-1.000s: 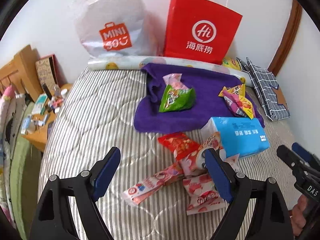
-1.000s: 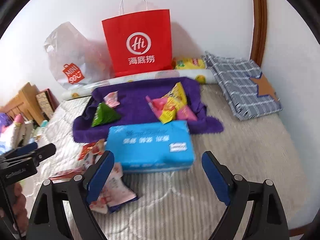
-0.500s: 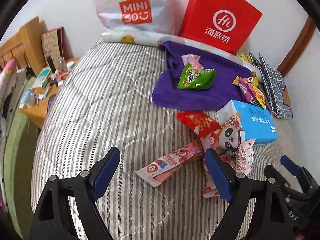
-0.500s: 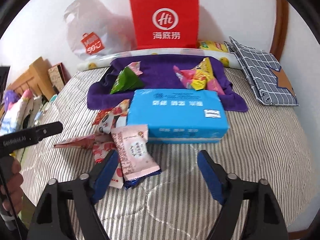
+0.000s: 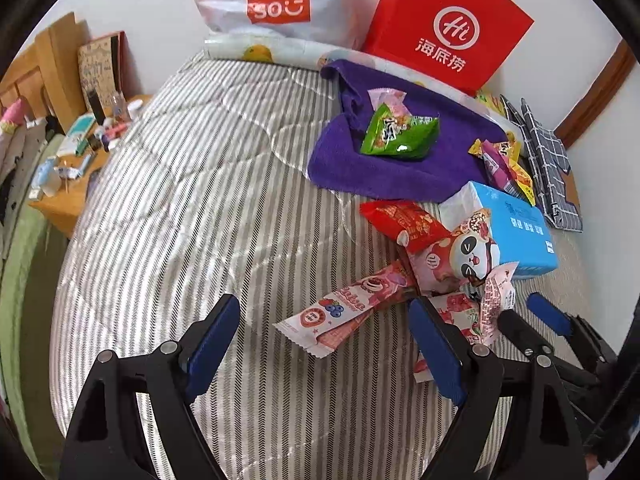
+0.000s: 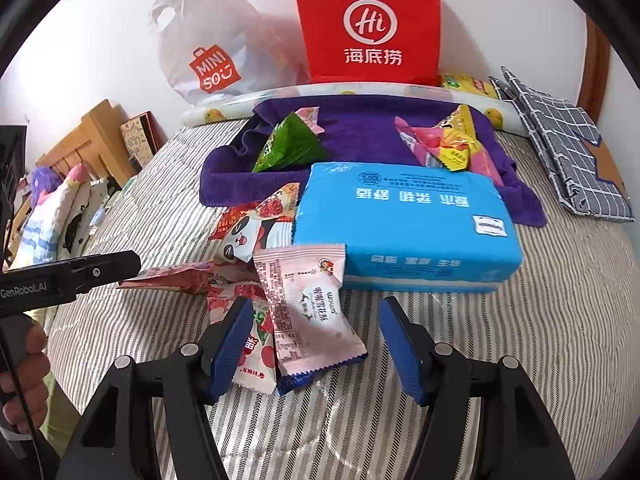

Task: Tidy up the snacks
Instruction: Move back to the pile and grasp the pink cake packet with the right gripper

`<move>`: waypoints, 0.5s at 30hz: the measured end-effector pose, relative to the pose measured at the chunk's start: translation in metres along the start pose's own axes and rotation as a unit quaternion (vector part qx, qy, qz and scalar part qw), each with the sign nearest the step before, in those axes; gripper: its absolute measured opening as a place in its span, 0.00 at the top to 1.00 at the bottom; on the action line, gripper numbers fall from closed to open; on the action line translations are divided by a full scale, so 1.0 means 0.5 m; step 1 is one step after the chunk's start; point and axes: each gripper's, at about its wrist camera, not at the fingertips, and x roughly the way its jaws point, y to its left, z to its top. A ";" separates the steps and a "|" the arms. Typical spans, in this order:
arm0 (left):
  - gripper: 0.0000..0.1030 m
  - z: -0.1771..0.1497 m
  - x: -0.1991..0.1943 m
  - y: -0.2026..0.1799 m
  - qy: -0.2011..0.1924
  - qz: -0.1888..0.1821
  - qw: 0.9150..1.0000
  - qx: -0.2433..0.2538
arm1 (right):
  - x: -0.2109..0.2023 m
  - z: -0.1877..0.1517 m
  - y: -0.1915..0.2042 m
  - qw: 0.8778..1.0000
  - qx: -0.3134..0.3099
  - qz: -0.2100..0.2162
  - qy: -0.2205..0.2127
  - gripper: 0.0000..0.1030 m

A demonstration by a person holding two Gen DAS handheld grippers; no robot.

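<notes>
My left gripper [image 5: 324, 344] points steeply down at the striped mattress [image 5: 172, 216], jaws wide with nothing between them; the long pink strawberry bar [image 5: 344, 312] lies just ahead at 1 o'clock. My right gripper [image 6: 316, 344] also tilts down, jaws at a medium gap and just been closing; the pale pink snack packet [image 6: 308, 308] lies between the pads, and I can't tell if the pads touch it yet.

Left view only: a wooden bedside table [image 5: 68, 184] at 9 o'clock cluttered with small bottles, plus my right tongs poking in at 4 o'clock. Right view only: my left hand [image 6: 22, 376] gripping the left tongs' handle at 8 o'clock.

Count: 1 blue tissue pack [image 6: 404, 224], 1 purple towel [image 5: 400, 160], 1 green snack bag [image 5: 400, 136] on it at 12 o'clock, 1 red paper bag [image 6: 368, 24] and 1 white plastic bag [image 6: 208, 40] against the wall, 1 panda packet [image 5: 468, 256], 1 red packet [image 5: 404, 220]. The yellow-and-pink wrappers [image 6: 448, 144] on the towel overlap, so no exact count
</notes>
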 end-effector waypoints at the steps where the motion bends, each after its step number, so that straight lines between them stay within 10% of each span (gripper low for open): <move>1: 0.17 0.000 0.003 0.000 0.002 0.000 1.000 0.000 | 0.006 0.000 0.001 1.000 0.001 0.003 0.002 0.39; 15: 0.17 0.000 0.024 0.010 0.018 -0.001 1.000 0.001 | 0.057 0.005 -0.010 0.999 0.015 0.009 0.027 0.53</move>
